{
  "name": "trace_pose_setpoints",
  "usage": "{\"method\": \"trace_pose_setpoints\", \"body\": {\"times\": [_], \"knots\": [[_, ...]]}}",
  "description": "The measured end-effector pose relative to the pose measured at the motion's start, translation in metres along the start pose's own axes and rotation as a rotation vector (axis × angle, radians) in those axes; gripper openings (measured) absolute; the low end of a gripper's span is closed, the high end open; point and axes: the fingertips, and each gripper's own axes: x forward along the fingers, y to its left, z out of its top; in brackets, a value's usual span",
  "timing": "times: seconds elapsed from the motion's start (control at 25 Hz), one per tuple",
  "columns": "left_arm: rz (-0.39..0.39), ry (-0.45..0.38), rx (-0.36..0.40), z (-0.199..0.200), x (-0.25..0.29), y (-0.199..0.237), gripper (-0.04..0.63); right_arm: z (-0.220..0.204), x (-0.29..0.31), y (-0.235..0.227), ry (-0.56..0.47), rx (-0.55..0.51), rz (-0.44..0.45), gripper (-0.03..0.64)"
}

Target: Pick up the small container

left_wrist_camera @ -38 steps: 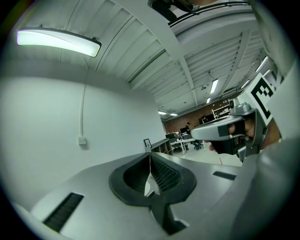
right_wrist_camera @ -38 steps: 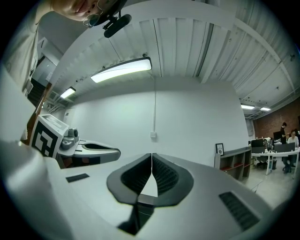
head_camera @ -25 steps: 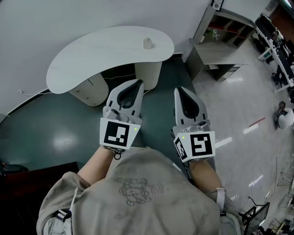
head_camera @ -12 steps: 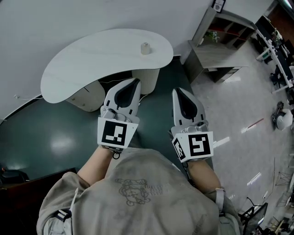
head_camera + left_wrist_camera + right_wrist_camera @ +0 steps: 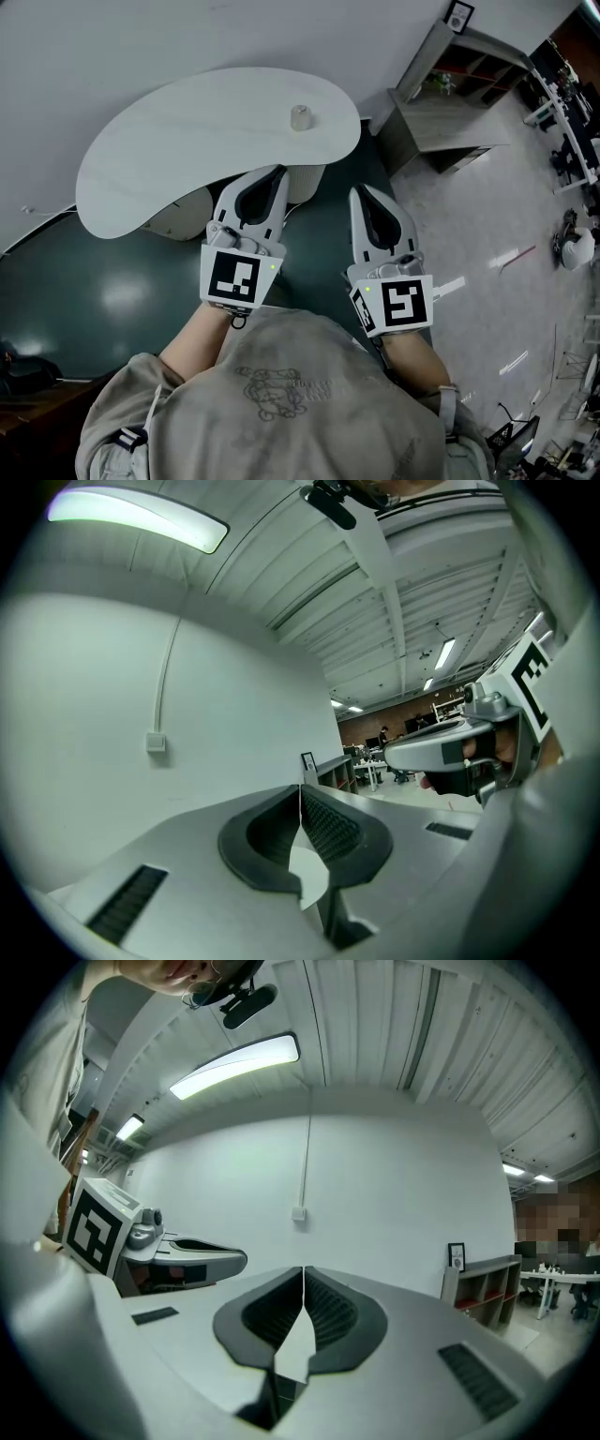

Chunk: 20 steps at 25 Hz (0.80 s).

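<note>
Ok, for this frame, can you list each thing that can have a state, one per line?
small container: upright on the table, nothing touching it.
table: bare except for the small container.
left hand-held gripper: jaws together, nothing between them, held short of the small container.
right hand-held gripper: jaws together, nothing between them, held beside the left one.

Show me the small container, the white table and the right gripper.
small container (image 5: 301,117), head view, middle of its side.
white table (image 5: 178,141), head view, bare top left of the container.
right gripper (image 5: 362,193), head view, tip of its shut jaws.
</note>
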Motion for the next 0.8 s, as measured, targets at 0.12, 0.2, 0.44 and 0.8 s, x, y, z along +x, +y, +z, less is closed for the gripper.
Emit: {"method": "trace_pose_setpoints", "body": {"times": [0.12, 0.2, 0.44, 0.8], "knots": [[-0.029, 0.002, 0.007, -0.004, 0.022, 0.019, 0.018, 0.004, 0.031, -0.004, 0.008, 0.003, 0.0, 0.029], [-0.042, 0.0, 0.003, -0.005, 0.034, 0.033, 0.018, 0.008, 0.05, -0.006, 0.008, 0.0, -0.003, 0.029], [-0.077, -0.004, 0.005, -0.008, 0.068, 0.072, 0.018, 0.018, 0.105, -0.013, 0.009, -0.007, -0.027, 0.029], [-0.113, -0.018, 0.009, -0.01, 0.1, 0.117, 0.018, 0.024, 0.162, -0.015, -0.01, -0.015, -0.051, 0.029]]}}
